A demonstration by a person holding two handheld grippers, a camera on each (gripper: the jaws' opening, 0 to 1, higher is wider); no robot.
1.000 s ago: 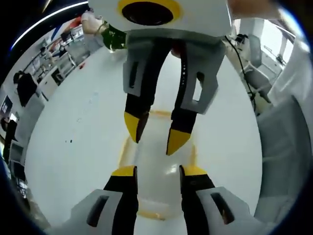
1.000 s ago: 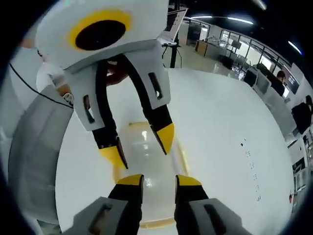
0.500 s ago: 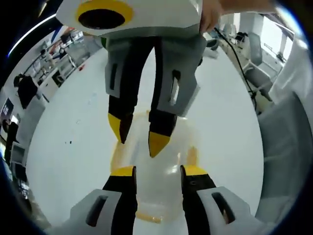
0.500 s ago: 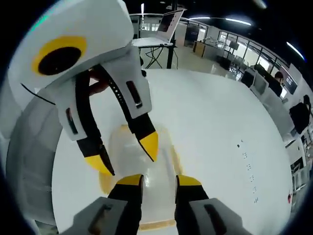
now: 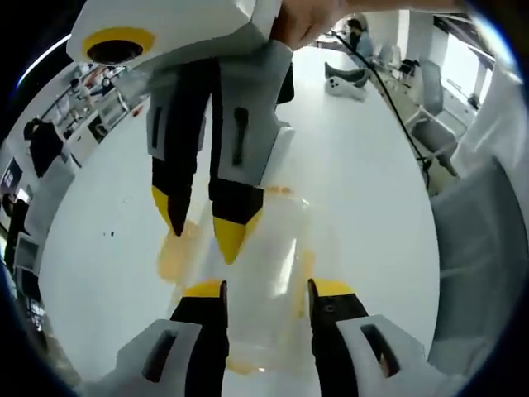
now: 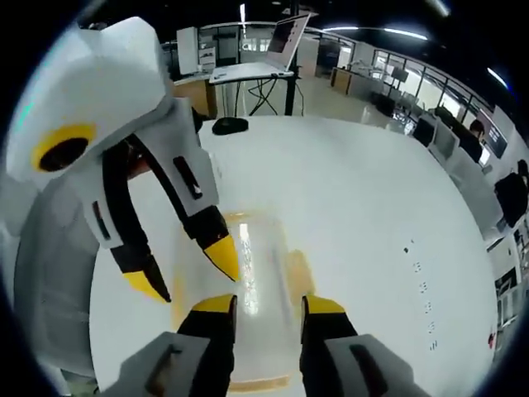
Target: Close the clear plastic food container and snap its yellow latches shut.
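Tabletop (image 5: 99, 248), broad, white and smooth, ran under everything (it carried a soft sheen and a few tiny dark specks). On it lay the clear plastic food container (image 5: 269, 273), a long rounded-rectangular tub of glossy transparent plastic that caught a bright streak of light along its lid (image 6: 248, 273). Its yellow latches (image 5: 169, 256) showed as blurred amber patches along its sides and ends; whether they were snapped down could not be told. No writing could be read on it.

In the left gripper view the left gripper (image 5: 264, 291) rose from below, matte black fingers with yellow tips set in pale grey housings, jaws apart and straddling the container's near end. The right gripper (image 5: 205, 227) reached down from above, its white rounded body bearing a yellow ring, its pointed yellow tips apart over the container's far left part, one near a latch.

In the right gripper view the right gripper (image 6: 269, 308) stood with jaws apart over the container's near end, and the left gripper (image 6: 186, 273) came in from the left, jaws apart, one tip at the lid's edge.
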